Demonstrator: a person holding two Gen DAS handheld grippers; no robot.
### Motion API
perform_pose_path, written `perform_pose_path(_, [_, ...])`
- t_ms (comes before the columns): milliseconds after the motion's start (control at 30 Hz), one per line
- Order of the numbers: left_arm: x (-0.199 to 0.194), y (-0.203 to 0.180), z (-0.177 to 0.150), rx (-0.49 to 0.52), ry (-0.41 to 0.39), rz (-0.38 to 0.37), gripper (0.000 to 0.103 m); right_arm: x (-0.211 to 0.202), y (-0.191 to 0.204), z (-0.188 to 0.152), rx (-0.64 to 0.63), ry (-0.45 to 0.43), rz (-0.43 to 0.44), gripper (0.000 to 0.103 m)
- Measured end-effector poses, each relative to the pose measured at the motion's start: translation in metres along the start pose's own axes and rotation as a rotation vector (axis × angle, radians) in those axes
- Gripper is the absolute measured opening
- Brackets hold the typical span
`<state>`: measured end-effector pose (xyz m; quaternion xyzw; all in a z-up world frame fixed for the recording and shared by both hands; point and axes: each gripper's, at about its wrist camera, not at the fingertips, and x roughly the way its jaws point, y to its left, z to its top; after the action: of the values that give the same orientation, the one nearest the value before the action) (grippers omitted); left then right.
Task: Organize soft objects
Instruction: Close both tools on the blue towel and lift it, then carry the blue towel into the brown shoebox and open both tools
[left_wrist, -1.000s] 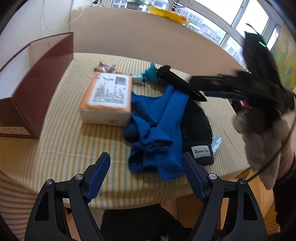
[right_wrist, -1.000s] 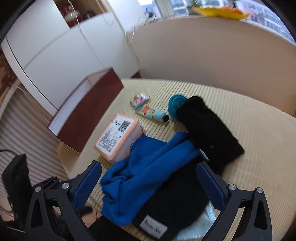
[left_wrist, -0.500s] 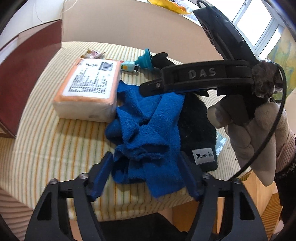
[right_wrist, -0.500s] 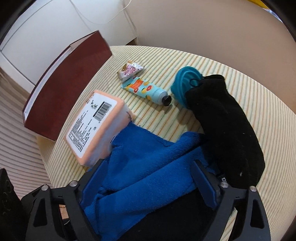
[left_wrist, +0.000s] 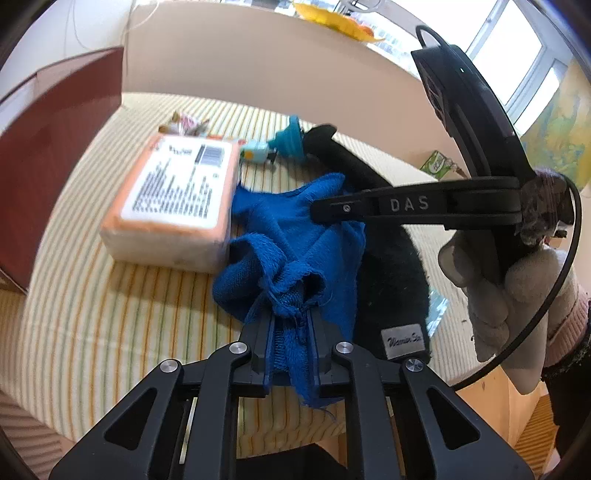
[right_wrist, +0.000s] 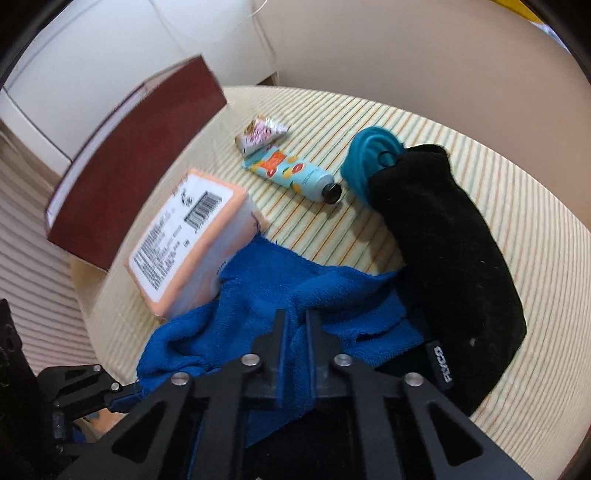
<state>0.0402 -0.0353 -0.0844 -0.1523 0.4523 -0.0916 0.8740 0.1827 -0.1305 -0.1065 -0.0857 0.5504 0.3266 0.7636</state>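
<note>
A crumpled blue cloth (left_wrist: 295, 243) lies on the striped table (left_wrist: 110, 314), partly over a black knit hat (left_wrist: 391, 273). My left gripper (left_wrist: 290, 321) is shut on the cloth's near edge. My right gripper (right_wrist: 293, 321) is shut on another part of the blue cloth (right_wrist: 280, 284); it also shows in the left wrist view (left_wrist: 406, 206), reaching in from the right. A long black fabric piece (right_wrist: 443, 236) lies to the right, touching the cloth.
An orange-edged packet (left_wrist: 177, 199) lies left of the cloth, touching it. A dark red box (right_wrist: 140, 155) stands at the table's left. A hand-cream tube (right_wrist: 291, 173), a snack wrapper (right_wrist: 260, 133) and a teal cup (right_wrist: 369, 155) lie further back.
Both grippers have moved in onto the blue cloth and closed on it; half a second ago both were open around it.
</note>
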Motion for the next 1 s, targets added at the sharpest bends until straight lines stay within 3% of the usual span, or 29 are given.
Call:
perform_pose_path(233, [-0.022, 0.003, 0.014, -0.004, -0.061, -0.017, 0.012, -0.039, 0.009, -0.001, -0.014, -0.095, -0.003, 0.005])
perform_pose_path(533, [-0.052, 0.006, 0.034, 0.001, -0.159, -0.025, 0.012, -0.081, 0.016, 0.012, 0.026, -0.185, 0.065, 0.005])
perform_pose_path(667, [-0.071, 0.013, 0.042, -0.004, -0.207, -0.014, 0.012, -0.095, 0.033, 0.019, -0.015, -0.226, 0.046, 0.005])
perform_pose_path(1000, [-0.122, 0.044, 0.063, -0.010, -0.343, 0.039, 0.012, -0.122, 0.090, 0.060, -0.084, -0.312, 0.118, 0.004])
